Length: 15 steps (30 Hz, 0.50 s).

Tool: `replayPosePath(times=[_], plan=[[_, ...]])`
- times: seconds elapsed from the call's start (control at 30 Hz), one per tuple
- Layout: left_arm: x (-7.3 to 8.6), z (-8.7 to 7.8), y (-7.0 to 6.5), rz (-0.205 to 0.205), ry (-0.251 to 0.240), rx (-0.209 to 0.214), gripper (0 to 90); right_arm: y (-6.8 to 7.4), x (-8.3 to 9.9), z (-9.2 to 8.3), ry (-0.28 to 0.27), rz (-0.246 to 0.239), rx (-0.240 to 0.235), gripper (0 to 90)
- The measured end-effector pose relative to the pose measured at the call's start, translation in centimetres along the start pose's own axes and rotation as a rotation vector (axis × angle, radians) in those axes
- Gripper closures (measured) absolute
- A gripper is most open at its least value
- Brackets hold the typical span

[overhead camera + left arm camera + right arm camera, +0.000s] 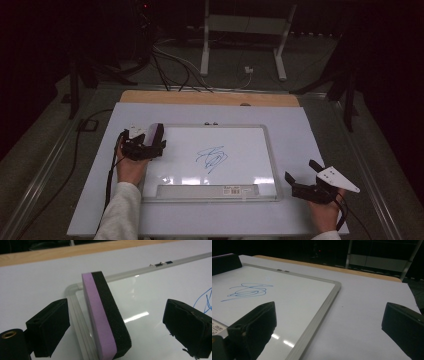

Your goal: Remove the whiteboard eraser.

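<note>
left jaws apart around eraser [105, 317] | right jaws apart, empty | scribble [212, 157] mid-whiteboard [250, 145]

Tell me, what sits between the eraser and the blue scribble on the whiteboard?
Nothing: bare whiteboard separates the eraser from the blue scribble, in the high view.

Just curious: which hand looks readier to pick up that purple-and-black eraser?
Left. Its hand-held gripper stands open around the eraser at the whiteboard corner; the right one sits off the board.
</note>
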State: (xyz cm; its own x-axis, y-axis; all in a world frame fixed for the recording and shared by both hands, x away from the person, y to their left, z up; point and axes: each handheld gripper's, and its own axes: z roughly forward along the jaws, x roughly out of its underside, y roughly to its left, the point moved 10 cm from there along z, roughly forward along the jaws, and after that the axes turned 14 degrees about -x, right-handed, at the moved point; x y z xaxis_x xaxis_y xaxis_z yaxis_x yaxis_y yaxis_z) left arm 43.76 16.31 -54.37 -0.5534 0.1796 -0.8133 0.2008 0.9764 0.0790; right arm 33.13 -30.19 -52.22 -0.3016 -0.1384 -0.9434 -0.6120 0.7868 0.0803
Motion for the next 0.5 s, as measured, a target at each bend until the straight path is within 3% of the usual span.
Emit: replayPosePath(times=[0.2,0.33,0.5], plan=[[0.4,0.6,-0.2,-0.013,0.027,0.009,8.0,0.0,0.0,0.0,-0.001,-0.001,0.001,0.0],[0.8,1.0,-0.1,-0.011,0.054,-0.021,10.3,-0.1,0.0,-0.1,-0.001,0.000,0.001,0.0],[1.3,1.4,-0.4,0.002,0.081,-0.031,25.9,0.0,0.0,-0.1,0.000,-0.001,0.001,0.0]])
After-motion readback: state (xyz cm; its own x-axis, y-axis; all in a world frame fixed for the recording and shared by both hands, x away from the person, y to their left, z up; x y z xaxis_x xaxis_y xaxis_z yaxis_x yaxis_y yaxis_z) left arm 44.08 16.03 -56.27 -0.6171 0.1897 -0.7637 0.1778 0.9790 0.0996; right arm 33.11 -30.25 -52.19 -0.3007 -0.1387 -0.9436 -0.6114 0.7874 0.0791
